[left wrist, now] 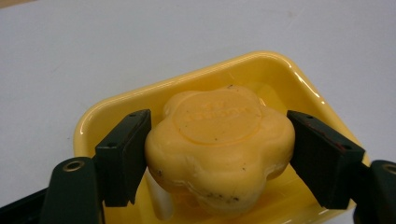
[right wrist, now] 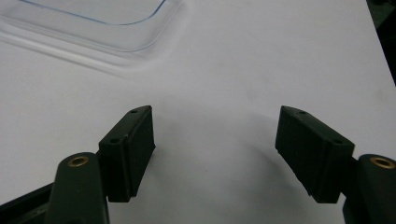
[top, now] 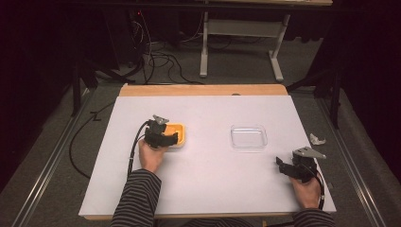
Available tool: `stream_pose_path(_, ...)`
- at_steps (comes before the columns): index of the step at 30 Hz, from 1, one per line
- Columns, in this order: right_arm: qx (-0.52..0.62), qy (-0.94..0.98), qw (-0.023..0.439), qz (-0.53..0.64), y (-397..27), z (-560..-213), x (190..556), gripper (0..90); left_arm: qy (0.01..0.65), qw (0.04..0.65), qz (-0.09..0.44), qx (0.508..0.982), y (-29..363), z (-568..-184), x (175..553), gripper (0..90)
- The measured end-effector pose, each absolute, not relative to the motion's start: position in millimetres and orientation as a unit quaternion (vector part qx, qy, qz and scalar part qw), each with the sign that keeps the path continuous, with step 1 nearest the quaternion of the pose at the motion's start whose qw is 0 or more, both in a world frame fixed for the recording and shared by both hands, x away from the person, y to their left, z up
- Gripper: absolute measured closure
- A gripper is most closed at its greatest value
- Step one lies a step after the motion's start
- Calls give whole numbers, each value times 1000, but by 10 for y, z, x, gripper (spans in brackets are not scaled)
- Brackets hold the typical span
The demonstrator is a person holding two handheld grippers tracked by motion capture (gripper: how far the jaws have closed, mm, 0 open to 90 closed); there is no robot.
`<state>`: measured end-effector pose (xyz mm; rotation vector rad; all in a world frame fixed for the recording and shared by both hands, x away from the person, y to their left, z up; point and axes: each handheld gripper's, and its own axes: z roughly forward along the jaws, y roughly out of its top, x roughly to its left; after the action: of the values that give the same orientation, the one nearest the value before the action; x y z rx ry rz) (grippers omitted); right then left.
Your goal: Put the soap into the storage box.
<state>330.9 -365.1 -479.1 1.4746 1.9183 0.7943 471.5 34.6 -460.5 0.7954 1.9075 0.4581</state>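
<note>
Left gripper [left wrist: 218, 154] clamps the flower-shaped soap [left wrist: 219, 144].
Soap sits between pads, above yellow dish [left wrist: 275, 65]; right gripper [right wrist: 215, 154] wide, empty, clear tray [right wrist: 93, 18] at eleven o'clock.

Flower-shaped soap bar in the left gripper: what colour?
Pale yellow flower-shaped soap bar, lighter than its yellow dish; clearest in the left gripper view.

My matt black pads [left wrist: 123, 156] press a waxy, speckled soap [left wrist: 219, 147] in its glossy yellow plastic dish [left wrist: 196, 77]; the clear plastic tray [top: 248, 137] gleams.
</note>
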Motion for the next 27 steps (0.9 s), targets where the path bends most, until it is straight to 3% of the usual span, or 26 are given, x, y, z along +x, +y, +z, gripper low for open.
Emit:
stream_pose_path(15, 555, 720, 292, 298, -3654, -4791, 3312, 285, 785, 504, 183, 310, 388, -4496, 4683, 194)
stream_pose_path(27, 558, 718, 289, 299, -3660, -4791, 3315, 285, 776, 523, 172, 307, 479, -4340, 4591, 207)
